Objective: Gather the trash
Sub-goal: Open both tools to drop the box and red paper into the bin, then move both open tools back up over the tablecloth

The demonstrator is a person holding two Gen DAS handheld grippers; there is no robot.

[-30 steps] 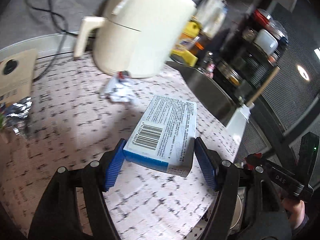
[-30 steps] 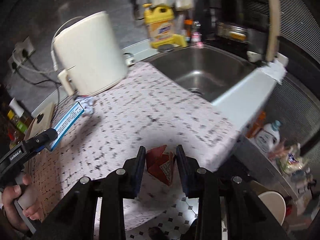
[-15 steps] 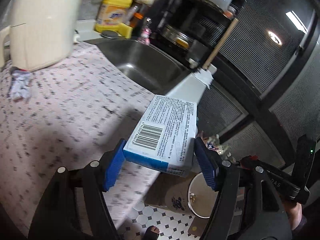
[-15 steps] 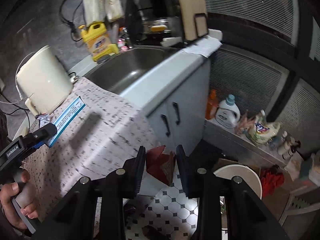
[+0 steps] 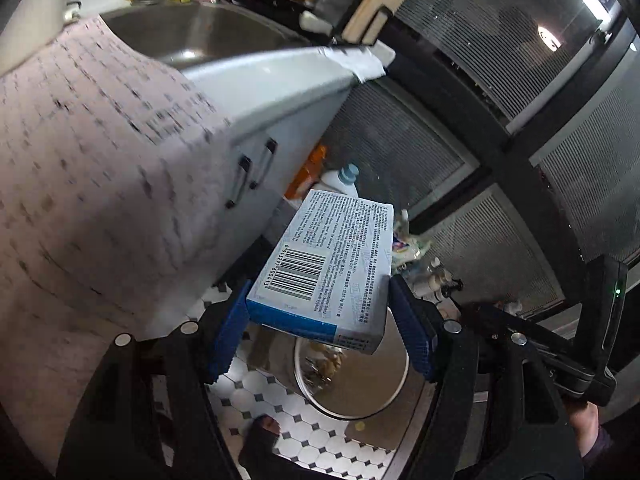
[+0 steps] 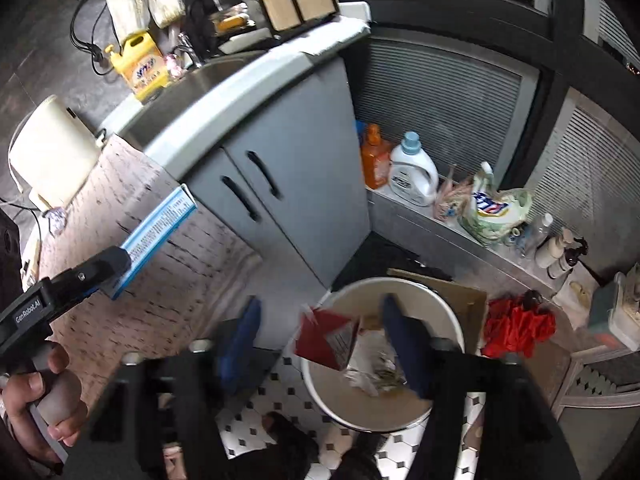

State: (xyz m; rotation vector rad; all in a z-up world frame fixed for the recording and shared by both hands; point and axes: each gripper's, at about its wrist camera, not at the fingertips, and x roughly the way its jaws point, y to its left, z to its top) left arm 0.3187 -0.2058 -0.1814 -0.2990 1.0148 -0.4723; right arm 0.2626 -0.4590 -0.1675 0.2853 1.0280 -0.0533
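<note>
My left gripper [image 5: 320,332] is shut on a white and blue carton box [image 5: 332,268] with a barcode and holds it in the air above a round white trash bin [image 5: 352,392] on the tiled floor. The box [image 6: 156,236] and left gripper also show in the right wrist view. My right gripper [image 6: 324,348] is open above the same bin [image 6: 400,292]. A red paper wrapper [image 6: 324,340] is loose between its fingers and falls toward the bin, which holds crumpled trash.
A patterned countertop [image 5: 80,184] and a grey sink cabinet [image 6: 288,184] stand at the left. Detergent bottles [image 6: 412,172] and bags line a ledge behind the bin. A red cloth [image 6: 516,324] and cardboard [image 6: 460,292] lie beside it. A crumpled wrapper [image 6: 56,218] lies by the cream kettle [image 6: 52,152].
Both grippers swung from the countertop to above the floor bin. My right gripper opened and let go of the red wrapper. The left still holds the box.
</note>
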